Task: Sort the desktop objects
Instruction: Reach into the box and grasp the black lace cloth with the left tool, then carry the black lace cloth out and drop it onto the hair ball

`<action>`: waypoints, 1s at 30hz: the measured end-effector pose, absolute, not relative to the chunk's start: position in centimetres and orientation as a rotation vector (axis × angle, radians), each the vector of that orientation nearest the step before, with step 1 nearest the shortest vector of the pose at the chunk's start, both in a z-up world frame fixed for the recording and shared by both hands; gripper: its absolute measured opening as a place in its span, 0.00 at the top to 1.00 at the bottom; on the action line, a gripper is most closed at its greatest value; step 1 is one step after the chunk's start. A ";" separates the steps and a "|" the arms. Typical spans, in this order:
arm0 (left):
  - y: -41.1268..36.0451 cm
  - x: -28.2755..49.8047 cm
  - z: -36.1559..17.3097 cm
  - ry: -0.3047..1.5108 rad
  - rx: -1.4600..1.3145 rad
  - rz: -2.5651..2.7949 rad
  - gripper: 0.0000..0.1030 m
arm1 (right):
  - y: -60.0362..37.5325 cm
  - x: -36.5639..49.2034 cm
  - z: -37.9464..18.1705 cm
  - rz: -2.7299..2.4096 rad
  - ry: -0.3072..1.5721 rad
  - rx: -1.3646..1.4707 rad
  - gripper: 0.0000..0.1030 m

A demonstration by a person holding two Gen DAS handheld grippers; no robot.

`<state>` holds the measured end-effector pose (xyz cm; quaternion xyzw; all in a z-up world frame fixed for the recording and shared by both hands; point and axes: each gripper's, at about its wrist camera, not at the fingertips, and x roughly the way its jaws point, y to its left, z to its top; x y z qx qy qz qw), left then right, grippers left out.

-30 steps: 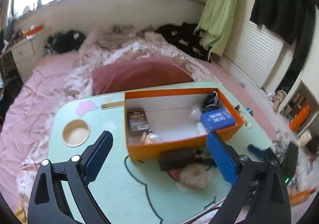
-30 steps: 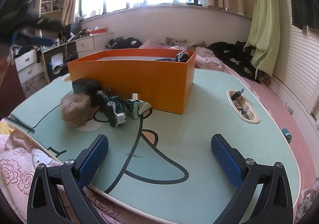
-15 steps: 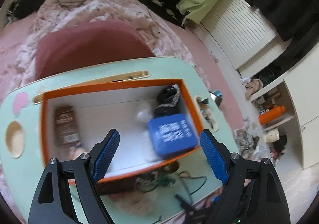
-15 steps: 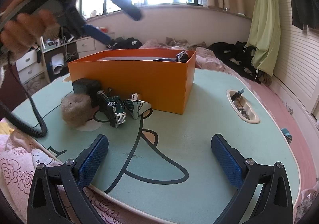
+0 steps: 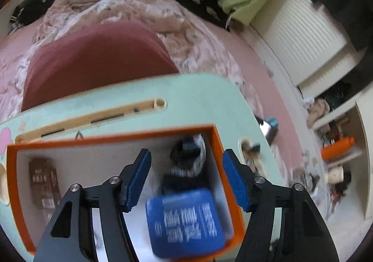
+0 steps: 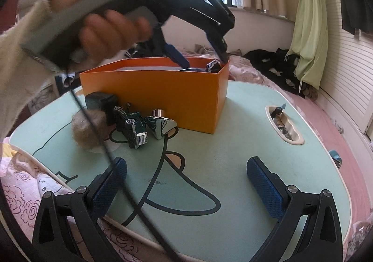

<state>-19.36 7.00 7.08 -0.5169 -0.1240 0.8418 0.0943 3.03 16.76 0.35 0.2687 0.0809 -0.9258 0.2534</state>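
Left gripper point(image 5: 186, 178) poised over the far right corner of the orange box point(image 5: 14, 182), jaws closing on nothing yet, the dark bundle point(image 5: 186, 157) directly ahead between them; right gripper point(image 6: 186, 182) open above the table point(image 6: 233, 99), farther off.

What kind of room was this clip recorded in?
Most likely a bedroom. A small mint lap table sits on a bed with pink bedding, a dark red pillow lies behind it, and clothes hang beside the window.
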 end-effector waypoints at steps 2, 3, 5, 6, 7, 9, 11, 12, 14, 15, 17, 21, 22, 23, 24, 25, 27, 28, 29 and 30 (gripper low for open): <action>7.2 -19.8 7.1 -0.350 -1.499 2.511 0.76 | 16.9 3.1 0.3 -2.515 0.218 0.731 0.00; 7.4 -20.1 6.8 -0.317 -1.536 2.500 0.84 | 16.8 3.1 0.4 -2.515 0.218 0.730 0.00; 7.5 -20.3 6.3 -0.319 -1.568 2.473 0.85 | 16.6 3.1 0.5 -2.514 0.220 0.729 0.00; 7.3 -20.1 6.2 -0.328 -1.562 2.470 0.85 | 16.6 3.1 0.4 -2.514 0.219 0.729 0.00; 7.2 -19.8 6.2 -0.336 -1.552 2.475 0.85 | 16.6 3.1 0.5 -2.514 0.219 0.729 0.00; 7.1 -19.9 6.0 -0.325 -1.553 2.479 0.85 | 16.7 3.1 0.4 -2.515 0.220 0.729 0.00; 7.3 -20.0 5.9 -0.297 -1.553 2.482 0.88 | 16.7 3.1 0.4 -2.515 0.219 0.729 0.00; 7.4 -20.1 6.0 -0.290 -1.542 2.486 0.92 | 16.7 3.1 0.4 -2.514 0.220 0.728 0.00; 7.1 -19.4 7.0 -0.310 -1.479 2.495 0.94 | 16.7 3.1 0.4 -2.514 0.219 0.728 0.00; 7.0 -18.9 7.7 -0.325 -1.432 2.503 0.94 | 16.7 3.1 0.4 -2.515 0.219 0.729 0.00; 6.7 -17.4 9.9 -0.323 -1.318 2.522 0.94 | 16.7 3.1 0.4 -2.515 0.220 0.728 0.00; 5.1 -13.8 14.4 -0.328 -1.124 2.590 0.94 | 16.8 3.1 0.4 -2.513 0.220 0.727 0.00; 4.3 -12.4 15.8 -0.346 -1.060 2.598 0.94 | 16.8 3.2 0.4 -2.512 0.220 0.727 0.00; 3.8 -11.4 16.6 -0.360 -1.023 2.599 0.94 | 16.8 3.2 0.4 -2.512 0.220 0.727 0.00; 3.0 -10.0 17.6 -0.375 -0.979 2.600 0.94 | 16.8 3.2 0.3 -2.512 0.220 0.727 0.00; 2.3 -8.6 18.3 -0.385 -0.948 2.602 0.94 | 16.8 3.2 0.3 -2.513 0.220 0.727 0.00; 0.9 -6.5 18.8 -0.389 -0.921 2.599 0.94 | 16.7 3.2 0.4 -2.513 0.221 0.726 0.00; -0.2 -4.9 18.8 -0.383 -0.920 2.601 0.94 | 16.7 3.2 0.4 -2.513 0.220 0.727 0.00; -0.8 -4.0 18.6 -0.375 -0.926 2.607 0.94 | 16.7 3.2 0.4 -2.512 0.220 0.727 0.00; -1.3 -3.1 18.3 -0.358 -0.940 2.611 0.94 | 16.7 3.2 0.4 -2.513 0.220 0.727 0.00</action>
